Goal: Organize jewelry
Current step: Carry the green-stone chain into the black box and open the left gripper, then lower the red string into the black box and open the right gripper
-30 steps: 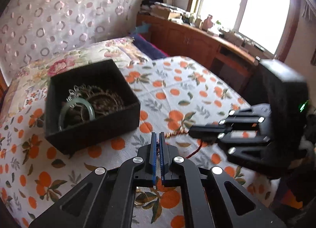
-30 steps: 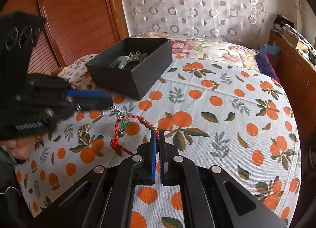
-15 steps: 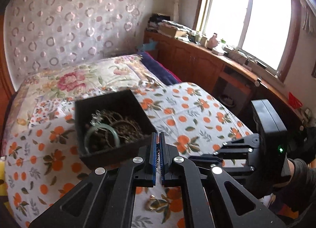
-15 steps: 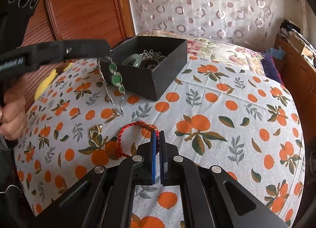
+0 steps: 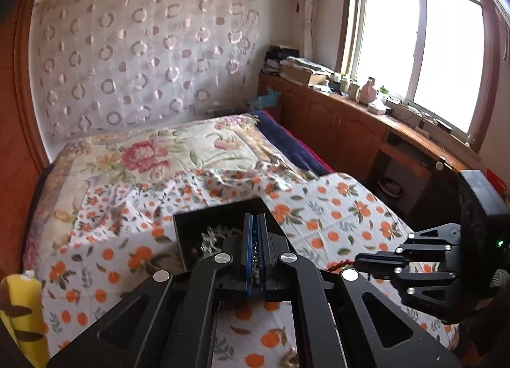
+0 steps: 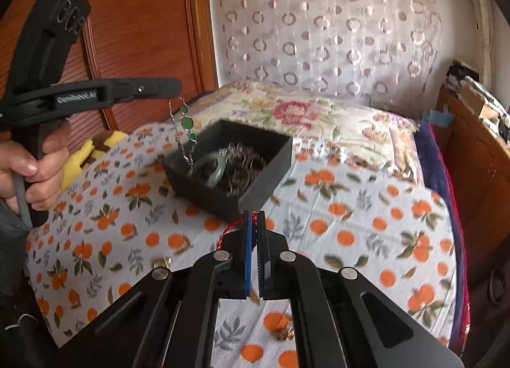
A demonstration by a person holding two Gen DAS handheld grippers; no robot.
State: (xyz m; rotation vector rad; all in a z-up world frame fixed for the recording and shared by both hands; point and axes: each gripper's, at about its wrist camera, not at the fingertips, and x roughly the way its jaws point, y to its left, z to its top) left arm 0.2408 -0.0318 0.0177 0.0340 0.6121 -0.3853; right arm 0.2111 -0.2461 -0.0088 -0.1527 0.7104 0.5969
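A black open box [image 6: 255,191] stands on the orange-print cloth and holds a green bangle [image 6: 215,170] and metal jewelry. My left gripper [image 6: 173,89] is shut on a silver chain with green stones [image 6: 186,122], which hangs over the box's left side with its end inside. In the left wrist view the chain [image 5: 254,256] shows between the shut pads above the box [image 5: 191,227]. My right gripper [image 6: 254,218] is shut on a red braided cord [image 6: 228,231] just in front of the box; it also shows in the left wrist view [image 5: 358,261].
A small gold ring [image 6: 161,262] and another gold piece [image 6: 285,333] lie on the cloth near me. A yellow plush [image 6: 86,154] sits at the bed's left edge. A wooden cabinet [image 5: 344,132] runs along the right under the window.
My left gripper has lifted the green-stone chain off the cloth and carried it over the box. My right gripper has closed on the red cord and moved toward the box.
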